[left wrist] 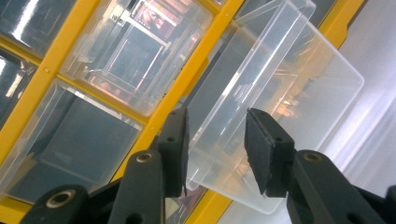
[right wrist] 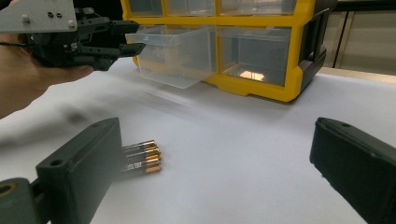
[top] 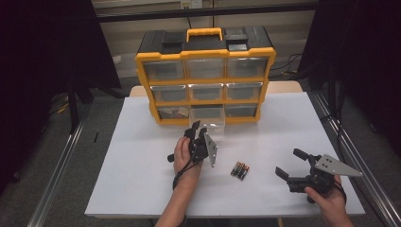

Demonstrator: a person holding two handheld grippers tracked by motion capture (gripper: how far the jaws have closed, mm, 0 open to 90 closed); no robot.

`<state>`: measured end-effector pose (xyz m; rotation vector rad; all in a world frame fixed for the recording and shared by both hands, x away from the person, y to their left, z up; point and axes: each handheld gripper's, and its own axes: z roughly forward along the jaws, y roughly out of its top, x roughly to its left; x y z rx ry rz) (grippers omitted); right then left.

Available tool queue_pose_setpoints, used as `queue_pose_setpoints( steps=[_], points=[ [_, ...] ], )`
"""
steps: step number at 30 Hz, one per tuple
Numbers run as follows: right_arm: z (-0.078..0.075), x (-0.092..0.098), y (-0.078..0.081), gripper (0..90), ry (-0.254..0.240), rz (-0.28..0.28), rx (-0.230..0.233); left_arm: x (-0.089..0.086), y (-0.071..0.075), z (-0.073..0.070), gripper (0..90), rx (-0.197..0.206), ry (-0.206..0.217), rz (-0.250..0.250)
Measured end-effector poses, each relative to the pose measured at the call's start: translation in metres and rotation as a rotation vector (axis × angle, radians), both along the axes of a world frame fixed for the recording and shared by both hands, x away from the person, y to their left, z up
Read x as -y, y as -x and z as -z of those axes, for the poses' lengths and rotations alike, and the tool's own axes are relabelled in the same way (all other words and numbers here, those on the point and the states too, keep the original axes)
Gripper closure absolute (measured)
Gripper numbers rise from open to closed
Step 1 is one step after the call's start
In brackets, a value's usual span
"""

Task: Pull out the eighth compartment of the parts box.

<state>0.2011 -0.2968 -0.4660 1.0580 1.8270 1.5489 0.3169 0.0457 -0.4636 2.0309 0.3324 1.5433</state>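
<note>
Bottom-middle clear drawer (top: 209,121) is standing pulled out of the yellow organizer (top: 206,75), left gripper (top: 197,131) hovering unclamped at its corner; batteries (top: 239,170) are lying unloaded before the wide-open right gripper (top: 289,164).

Three batteries (top: 240,170) lie side by side on the white board (top: 142,179). A metal rail (top: 61,161) runs along its left.

The high view looks forward and down over the whole desk (top: 142,189). The left gripper view sits tilted, very close to the pulled-out drawer (left wrist: 280,107) — the right gripper view looks low across the desk, sharing that drawer and the batteries (right wrist: 142,156).
</note>
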Motion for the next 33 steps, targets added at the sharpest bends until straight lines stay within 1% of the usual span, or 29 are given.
queue_pose_setpoints(
  steps=[3, 4, 5, 6, 7, 8, 9, 10, 11, 14, 15, 16, 17, 18, 19, 20, 21, 23, 26, 27, 28, 29, 30, 31, 32, 33],
  points=[
    [0.000, 0.000, 0.000, 2.1, 0.002, -0.002, 0.000, -0.001, 0.000, 0.001, 60.6, -0.004, 0.015, 0.004],
    [0.000, -0.001, 0.000, 2.1, -0.007, 0.004, -0.004, -0.001, 0.000, 0.001, 60.4, -0.006, 0.020, 0.005],
    [0.000, -0.001, 0.000, 2.1, -0.007, 0.002, -0.005, -0.002, 0.000, 0.001, 60.2, -0.015, 0.022, 0.000],
    [0.000, -0.001, 0.000, 2.1, -0.006, 0.002, -0.005, -0.002, 0.000, 0.001, 59.8, -0.007, 0.024, 0.003],
    [0.000, -0.001, 0.000, 2.1, -0.002, 0.000, -0.004, -0.002, 0.000, 0.001, 59.2, -0.009, 0.036, 0.001],
    [0.000, -0.001, 0.000, 2.1, -0.006, 0.002, -0.004, -0.002, 0.000, 0.002, 58.2, -0.027, 0.065, 0.000],
    [0.000, -0.001, 0.000, 2.1, -0.006, 0.004, -0.003, -0.003, -0.001, 0.002, 56.3, -0.031, 0.102, 0.002],
    [0.000, -0.001, 0.000, 2.1, -0.007, 0.005, -0.005, -0.005, -0.001, 0.002, 54.0, -0.040, 0.128, -0.005],
    [0.000, -0.001, 0.000, 2.1, -0.007, 0.002, -0.006, -0.006, -0.001, 0.004, 52.4, -0.060, 0.168, -0.012],
    [0.000, -0.001, 0.000, 2.1, -0.006, 0.002, -0.005, -0.010, -0.002, 0.005, 46.1, -0.074, 0.245, -0.023],
    [0.000, -0.001, 0.000, 2.1, -0.006, 0.002, -0.006, -0.011, -0.002, 0.005, 44.4, -0.073, 0.251, -0.022],
    [0.000, -0.001, 0.000, 2.1, -0.007, 0.002, -0.007, -0.012, -0.002, 0.005, 43.7, -0.081, 0.269, -0.019],
    [0.000, -0.002, 0.000, 2.1, -0.007, 0.004, -0.007, -0.012, -0.002, 0.005, 41.9, -0.081, 0.289, -0.021],
    [0.000, -0.001, 0.000, 2.1, 0.003, -0.005, -0.003, -0.013, -0.001, 0.005, 38.4, -0.093, 0.311, -0.028],
    [0.001, -0.001, 0.000, 2.1, 0.004, -0.010, -0.003, -0.014, -0.001, 0.006, 37.9, -0.106, 0.360, -0.031],
    [0.000, -0.002, 0.000, 2.1, 0.002, -0.005, -0.004, -0.016, -0.002, 0.006, 37.0, -0.116, 0.372, -0.027],
    [0.001, -0.002, 0.000, 2.1, 0.006, -0.005, -0.004, -0.016, -0.001, 0.007, 35.4, -0.116, 0.404, -0.039],
    [0.001, -0.003, 0.000, 2.1, 0.005, -0.008, -0.005, -0.018, -0.001, 0.008, 34.3, -0.133, 0.428, -0.036],
    [0.001, -0.004, 0.000, 2.1, 0.008, -0.013, -0.007, -0.021, -0.001, 0.009, 32.2, -0.153, 0.449, -0.037],
    [0.001, -0.004, 0.000, 2.1, 0.005, -0.009, -0.006, -0.021, 0.000, 0.010, 31.1, -0.168, 0.488, -0.043],
    [0.001, -0.004, 0.000, 2.1, 0.001, -0.005, -0.008, -0.022, 0.000, 0.010, 29.9, -0.174, 0.495, -0.042],
    [0.001, -0.004, 0.000, 2.1, 0.002, -0.004, -0.006, -0.023, 0.001, 0.010, 29.2, -0.186, 0.526, -0.045],
    [0.001, -0.004, -0.001, 2.1, 0.003, -0.004, -0.006, -0.024, 0.001, 0.010, 28.1, -0.204, 0.547, -0.050],
    [0.001, -0.004, -0.001, 2.1, 0.004, -0.003, -0.006, -0.024, 0.000, 0.010, 26.2, -0.224, 0.589, -0.042],
    [0.000, -0.004, 0.000, 2.1, 0.003, -0.003, -0.006, -0.025, 0.000, 0.010, 24.6, -0.245, 0.608, -0.042],
    [0.000, -0.004, 0.000, 2.1, 0.007, -0.007, -0.004, -0.026, 0.000, 0.010, 23.1, -0.262, 0.639, -0.048]
  ],
)
